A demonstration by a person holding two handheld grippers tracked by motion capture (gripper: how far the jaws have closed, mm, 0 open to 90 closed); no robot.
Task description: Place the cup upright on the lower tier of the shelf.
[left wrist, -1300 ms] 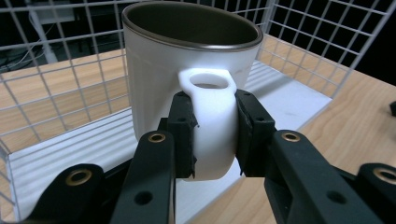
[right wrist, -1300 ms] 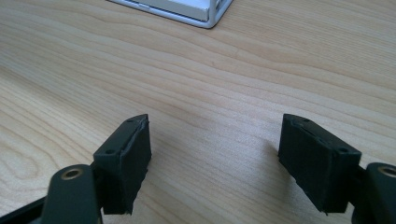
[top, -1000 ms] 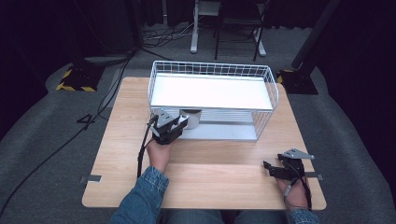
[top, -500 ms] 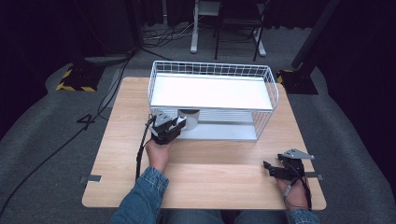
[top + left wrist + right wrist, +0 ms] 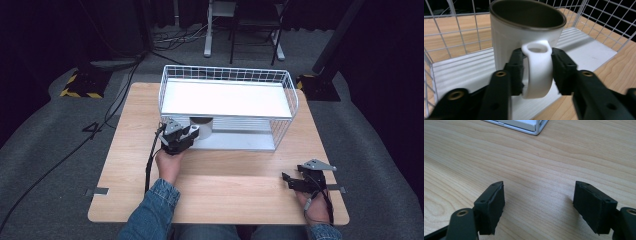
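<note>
1. At the open front of the wire rack point(image 5: 227, 107), on its lower shelf, a white mug point(image 5: 524, 42) is pinched by its handle in the left gripper point(image 5: 536, 72).
2. Near the table's point(image 5: 225, 200) front right edge, the right gripper point(image 5: 539, 205) is held spread over bare wood.

one mug point(image 5: 524, 37), one wire rack point(image 5: 227, 107), two grippers point(image 5: 181, 136).
</note>
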